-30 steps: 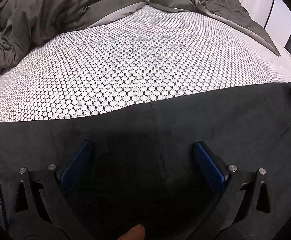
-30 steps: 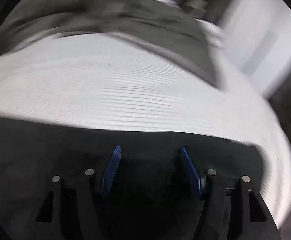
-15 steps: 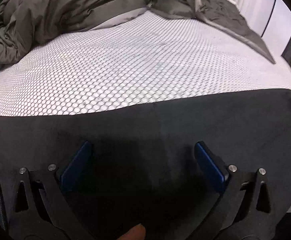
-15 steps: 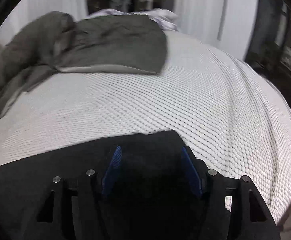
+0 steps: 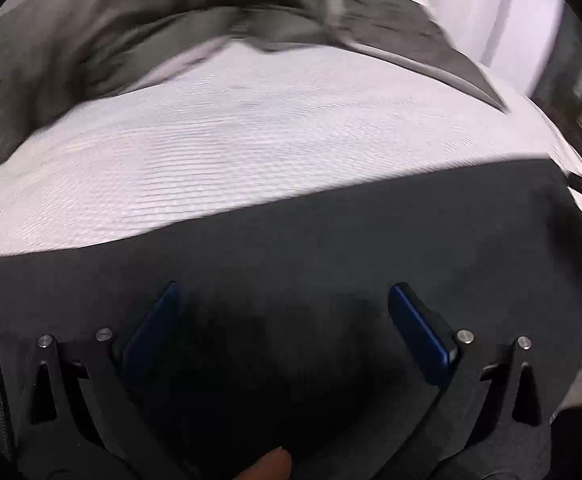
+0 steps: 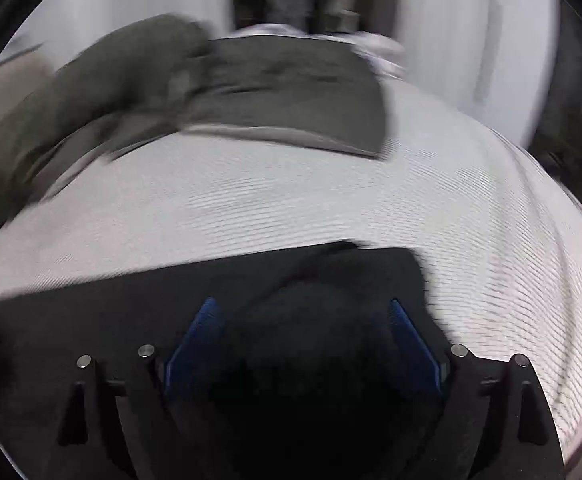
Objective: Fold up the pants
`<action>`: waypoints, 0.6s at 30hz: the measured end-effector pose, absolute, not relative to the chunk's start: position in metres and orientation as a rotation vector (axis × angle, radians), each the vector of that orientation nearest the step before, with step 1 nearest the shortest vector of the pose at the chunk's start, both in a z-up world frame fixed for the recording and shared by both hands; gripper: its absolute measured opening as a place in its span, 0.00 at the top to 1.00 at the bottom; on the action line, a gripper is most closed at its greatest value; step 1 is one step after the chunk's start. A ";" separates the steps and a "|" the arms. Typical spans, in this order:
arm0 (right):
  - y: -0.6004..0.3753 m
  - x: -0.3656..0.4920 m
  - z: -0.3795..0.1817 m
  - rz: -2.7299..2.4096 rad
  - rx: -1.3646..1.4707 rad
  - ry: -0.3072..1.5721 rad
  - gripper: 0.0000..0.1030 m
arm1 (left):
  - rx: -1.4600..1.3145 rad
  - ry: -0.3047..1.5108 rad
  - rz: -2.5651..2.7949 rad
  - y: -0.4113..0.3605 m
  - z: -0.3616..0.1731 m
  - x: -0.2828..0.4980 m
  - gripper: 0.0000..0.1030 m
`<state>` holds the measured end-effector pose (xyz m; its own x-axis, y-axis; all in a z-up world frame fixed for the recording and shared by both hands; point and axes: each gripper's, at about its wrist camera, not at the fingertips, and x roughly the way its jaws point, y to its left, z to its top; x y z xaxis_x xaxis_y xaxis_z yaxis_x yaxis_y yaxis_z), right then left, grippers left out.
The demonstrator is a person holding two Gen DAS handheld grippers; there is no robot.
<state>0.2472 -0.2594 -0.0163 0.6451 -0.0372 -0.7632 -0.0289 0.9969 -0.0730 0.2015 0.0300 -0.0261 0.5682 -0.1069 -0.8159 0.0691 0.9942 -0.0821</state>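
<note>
Nearest the left wrist camera, the left gripper (image 5: 283,320) stands with its blue pads wide apart and nothing pinched between them; a fingertip (image 5: 269,465) of the person shows at the bottom edge. Under and ahead of it the black pants (image 5: 371,248) lie flat on the bed, their far edge running straight across the view.

In the right wrist view the right gripper (image 6: 301,336) is likewise spread wide, its jaws having just been opening, and no cloth is caught between the pads. The pants (image 6: 251,280) lie beneath it, and their end forms a squared corner just ahead of the right pad.

Beyond the pants stretches the white mattress cover (image 5: 251,152), finely patterned, though motion blur smears the pattern into streaks. Farther back a rumpled grey duvet (image 6: 251,92) is heaped across the head of the bed, one flap reaching out over the white surface. Behind it stand pale wall panels or doors (image 6: 471,48) and a dark gap with indistinct objects; blur hides what they are.
</note>
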 end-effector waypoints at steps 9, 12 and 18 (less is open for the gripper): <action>-0.130 0.241 -0.082 0.207 -0.352 0.996 0.14 | -0.033 1.016 -0.046 0.003 -0.050 0.226 0.00; -0.137 0.246 -0.088 0.184 -0.313 1.036 0.14 | -0.037 1.016 0.067 0.041 -0.050 0.228 0.00; -0.164 0.232 -0.076 0.158 -0.302 1.037 0.14 | -0.158 0.988 0.286 0.149 -0.048 0.206 0.00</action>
